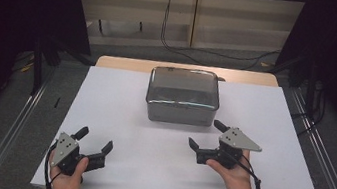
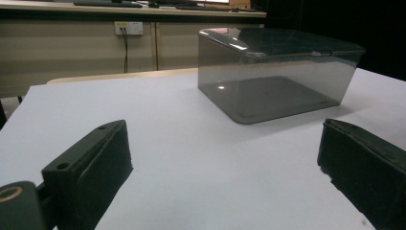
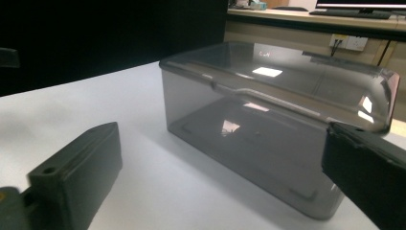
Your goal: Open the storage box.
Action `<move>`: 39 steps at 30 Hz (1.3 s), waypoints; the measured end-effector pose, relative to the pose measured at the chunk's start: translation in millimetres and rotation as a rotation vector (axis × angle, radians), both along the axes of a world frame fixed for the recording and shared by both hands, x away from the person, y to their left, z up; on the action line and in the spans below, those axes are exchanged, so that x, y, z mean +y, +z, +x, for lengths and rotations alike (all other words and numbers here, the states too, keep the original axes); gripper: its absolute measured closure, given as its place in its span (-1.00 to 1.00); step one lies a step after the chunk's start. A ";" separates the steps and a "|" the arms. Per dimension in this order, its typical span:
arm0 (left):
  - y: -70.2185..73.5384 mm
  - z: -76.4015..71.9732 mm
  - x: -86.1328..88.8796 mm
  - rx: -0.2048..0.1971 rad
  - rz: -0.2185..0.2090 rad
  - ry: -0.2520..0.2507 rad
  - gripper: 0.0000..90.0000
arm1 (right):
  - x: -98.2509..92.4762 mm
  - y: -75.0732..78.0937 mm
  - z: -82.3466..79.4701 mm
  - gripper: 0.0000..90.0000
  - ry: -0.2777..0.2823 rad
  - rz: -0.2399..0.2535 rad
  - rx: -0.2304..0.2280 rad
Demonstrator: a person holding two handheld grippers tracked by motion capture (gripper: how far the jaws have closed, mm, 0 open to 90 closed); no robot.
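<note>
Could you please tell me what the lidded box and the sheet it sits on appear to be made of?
The box looks like smoke-tinted translucent plastic with a glossy finish: its floor shows through the walls, and its lid mirrors the ceiling lights. The sheet looks like matte white board or laminate, flat, with barely any glare; which one is hard to tell.

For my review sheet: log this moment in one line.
left tongs: open, empty | right tongs: open, empty, near box | smoky lidded box: closed, untouched

text: none legible | labels: none | nos: none
</note>
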State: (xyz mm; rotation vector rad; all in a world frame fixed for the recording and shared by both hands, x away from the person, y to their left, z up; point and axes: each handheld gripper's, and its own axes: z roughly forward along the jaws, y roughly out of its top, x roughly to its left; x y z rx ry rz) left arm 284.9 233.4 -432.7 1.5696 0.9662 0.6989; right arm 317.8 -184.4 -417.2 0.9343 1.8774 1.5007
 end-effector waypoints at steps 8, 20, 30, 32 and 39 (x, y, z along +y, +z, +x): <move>0.0 -0.7 2.4 -0.001 0.004 0.003 -0.91 | 17.2 8.6 15.3 -0.98 0.004 0.014 -0.029; -0.8 0.3 4.6 0.008 0.011 0.003 -0.91 | 34.4 15.6 36.5 -0.99 0.028 -0.113 -0.083; -1.6 2.1 7.2 0.019 0.016 0.011 -0.91 | 48.0 11.0 42.9 -0.79 -0.009 -0.474 -0.264; -1.3 1.9 7.1 0.018 0.009 0.007 -0.91 | 50.2 11.2 45.7 -0.80 -0.016 -0.503 -0.286; -1.2 2.0 10.0 0.016 0.004 0.019 -0.91 | 57.7 11.2 52.8 -0.68 -0.026 -0.636 -0.370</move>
